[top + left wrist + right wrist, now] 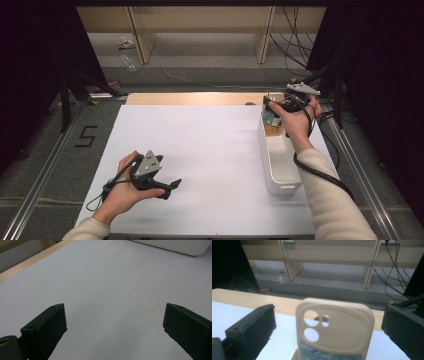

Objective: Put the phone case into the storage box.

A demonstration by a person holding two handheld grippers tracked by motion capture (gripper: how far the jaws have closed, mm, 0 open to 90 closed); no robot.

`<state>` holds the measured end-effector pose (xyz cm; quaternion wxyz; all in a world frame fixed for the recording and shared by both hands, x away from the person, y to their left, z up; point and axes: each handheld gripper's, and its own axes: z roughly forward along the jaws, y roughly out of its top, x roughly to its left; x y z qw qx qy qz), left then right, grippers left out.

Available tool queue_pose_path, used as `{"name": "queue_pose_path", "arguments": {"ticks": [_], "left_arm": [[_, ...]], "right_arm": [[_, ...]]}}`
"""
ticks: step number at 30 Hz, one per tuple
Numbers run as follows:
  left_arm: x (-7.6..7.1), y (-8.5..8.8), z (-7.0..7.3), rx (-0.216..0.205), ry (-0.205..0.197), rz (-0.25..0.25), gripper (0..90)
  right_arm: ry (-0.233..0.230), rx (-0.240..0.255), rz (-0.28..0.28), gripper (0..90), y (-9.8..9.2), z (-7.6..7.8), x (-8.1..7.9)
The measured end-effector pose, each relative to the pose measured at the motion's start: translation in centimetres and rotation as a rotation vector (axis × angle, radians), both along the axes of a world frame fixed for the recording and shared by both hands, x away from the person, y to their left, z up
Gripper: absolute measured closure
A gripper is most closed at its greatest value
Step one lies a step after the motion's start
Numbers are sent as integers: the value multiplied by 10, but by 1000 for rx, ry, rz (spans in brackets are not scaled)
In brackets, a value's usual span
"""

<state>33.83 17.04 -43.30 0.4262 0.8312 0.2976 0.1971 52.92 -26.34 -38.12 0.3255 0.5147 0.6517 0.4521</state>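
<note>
White sheet (210, 150) covers most of the wooden table (190, 98), and the long white bin (280, 167) standing along its right side serves as the landmark for this report. Well to the left of the bin, the left gripper (170, 186) hovers low over bare sheet with its jaws wide apart and nothing between them; the left gripper view confirms open surface ahead, with a corner of the bin (175, 246) far off at the top. At the far end of the bin, the right gripper (274, 107) reaches in with its jaws spread wide on either side of a cream phone case (334, 327), which stands upright in that end of the bin; neither jaw appears to touch it yet. The judged risk is a poor grip: the case is thin and flexible-looking, so closing off-centre could tip it sideways, push it deeper among the other contents, or let it slip out on the lift. A second risk is a jaw catching the bin wall, which could drag or tilt the bin, since it sits close to the right edge of the sheet, and the table's far edge lies just beyond the bin's far end. Open room is generous to the left of the bin, where the sheet is bare; to the right of it the margin is narrow.
</note>
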Motion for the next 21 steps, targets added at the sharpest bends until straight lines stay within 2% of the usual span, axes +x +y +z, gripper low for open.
{"name": "queue_pose_path", "arguments": {"ticks": [3,10,21], "left_arm": [[0,0,0,2,1,0,44],[0,0,0,-2,-1,3,44],[1,1,0,-5,4,15,46]], "right_arm": [[16,2,7,1,0,0,-6],[-2,14,33,2,2,2,-20],[-10,3,91,3,4,0,-45]]}}
